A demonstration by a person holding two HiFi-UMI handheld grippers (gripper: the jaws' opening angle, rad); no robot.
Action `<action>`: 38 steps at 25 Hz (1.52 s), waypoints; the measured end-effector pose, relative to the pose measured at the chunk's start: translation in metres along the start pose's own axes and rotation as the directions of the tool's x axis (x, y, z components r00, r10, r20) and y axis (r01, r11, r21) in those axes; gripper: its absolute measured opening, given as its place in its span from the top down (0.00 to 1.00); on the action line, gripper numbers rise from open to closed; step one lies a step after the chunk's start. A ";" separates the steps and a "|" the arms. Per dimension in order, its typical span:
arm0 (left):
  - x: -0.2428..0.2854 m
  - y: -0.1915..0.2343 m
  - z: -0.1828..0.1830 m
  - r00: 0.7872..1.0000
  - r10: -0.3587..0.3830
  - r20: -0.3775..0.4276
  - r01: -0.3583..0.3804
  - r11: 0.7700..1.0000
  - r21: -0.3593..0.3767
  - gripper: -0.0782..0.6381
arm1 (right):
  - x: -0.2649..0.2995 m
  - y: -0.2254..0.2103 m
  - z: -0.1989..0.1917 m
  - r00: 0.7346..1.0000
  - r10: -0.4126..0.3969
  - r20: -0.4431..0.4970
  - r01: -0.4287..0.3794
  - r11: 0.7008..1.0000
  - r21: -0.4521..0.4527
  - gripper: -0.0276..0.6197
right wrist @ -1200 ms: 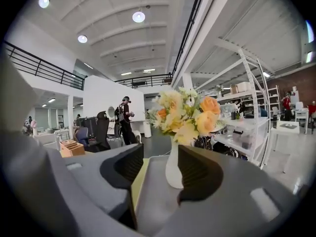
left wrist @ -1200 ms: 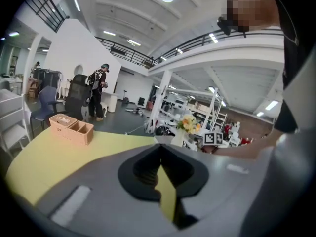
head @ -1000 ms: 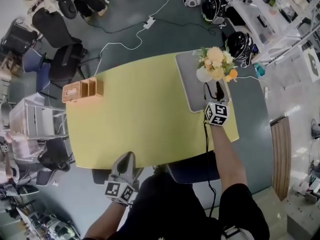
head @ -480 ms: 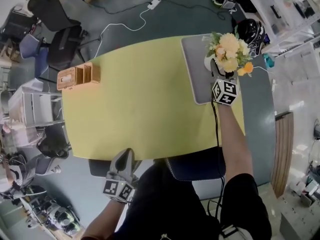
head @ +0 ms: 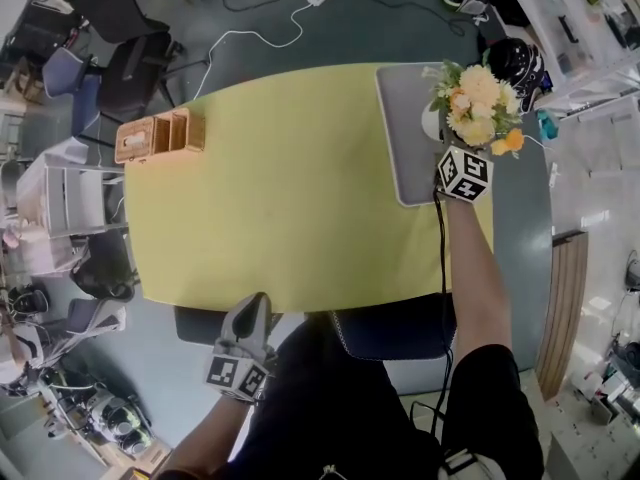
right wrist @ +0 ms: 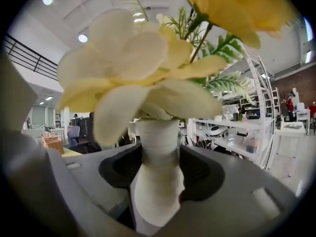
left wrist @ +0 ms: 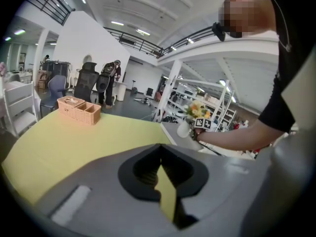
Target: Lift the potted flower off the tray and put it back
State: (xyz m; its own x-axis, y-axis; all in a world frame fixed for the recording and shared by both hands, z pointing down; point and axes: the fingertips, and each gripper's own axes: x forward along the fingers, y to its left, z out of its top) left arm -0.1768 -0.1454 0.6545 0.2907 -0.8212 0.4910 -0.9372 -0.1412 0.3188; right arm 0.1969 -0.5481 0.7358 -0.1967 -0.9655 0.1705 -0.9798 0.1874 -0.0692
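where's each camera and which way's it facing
Head view: on the head, looking down at the table; both arms, left gripper, right gripper show.
Left gripper view: behind shut jaws, facing across the table toward the right arm.
Right gripper view: looks along jaws just closing on the potted flower.
Shared: basket in all three.

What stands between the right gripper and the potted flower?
Nothing visible does. The potted flower already stands between the jaws of the right gripper, which have just been closing.

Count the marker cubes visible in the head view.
2: a cube on the right tongs beside the potted flower, a cube on the left tongs below the table's near edge.
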 end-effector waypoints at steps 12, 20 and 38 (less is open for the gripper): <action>-0.006 0.009 -0.001 1.000 0.023 0.002 -0.023 1.000 0.006 0.88 | 0.001 -0.003 0.002 1.000 -0.017 0.020 0.017 1.000 -0.002 0.62; -0.015 0.012 0.010 0.999 0.017 0.033 -0.017 1.000 0.006 0.88 | -0.009 0.007 0.028 1.000 -0.015 0.019 0.016 0.999 -0.037 0.62; -0.076 0.006 0.072 0.979 -0.097 0.181 0.086 0.994 0.063 0.88 | -0.148 0.110 0.182 0.982 0.189 -0.030 -0.190 0.981 -0.038 0.62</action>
State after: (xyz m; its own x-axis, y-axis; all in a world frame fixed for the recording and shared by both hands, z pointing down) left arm -0.2182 -0.1242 0.5606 0.3402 -0.8903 0.3028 -0.9189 -0.2463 0.3082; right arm 0.1249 -0.4177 0.5244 -0.3792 -0.9069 0.1837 -0.9252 0.3741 -0.0629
